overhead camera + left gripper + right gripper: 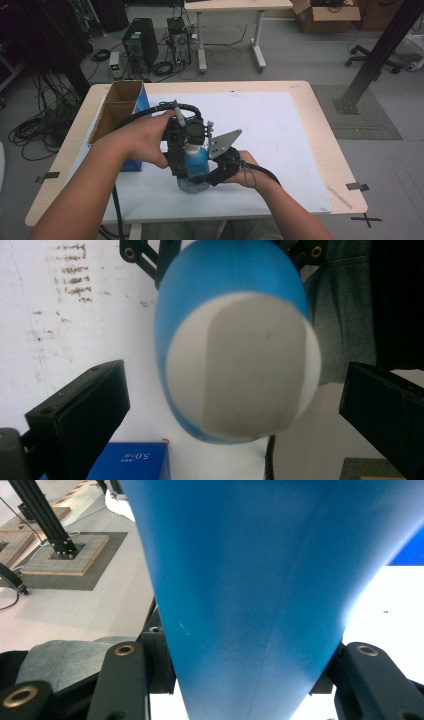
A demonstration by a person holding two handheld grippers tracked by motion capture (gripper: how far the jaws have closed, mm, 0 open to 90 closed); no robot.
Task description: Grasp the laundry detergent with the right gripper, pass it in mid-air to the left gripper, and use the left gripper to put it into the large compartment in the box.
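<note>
Forearms reach in; right gripper (pixel 206 175) clamps a blue bottle (pixel 195 162) upright on the white mat (pixel 280 135). Left gripper (pixel 187 137) hovers over its white cap (pixel 242 365), jaws wide; it should centre before closing.

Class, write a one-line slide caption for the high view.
Two hand-held tools meet over a blue bottle on a white table mat, the right tool clamped on it beside a cardboard box.

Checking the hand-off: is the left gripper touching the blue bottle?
Apart. In the left gripper view, the left gripper stands open, with bare gaps between each jaw and the bottle.
</note>
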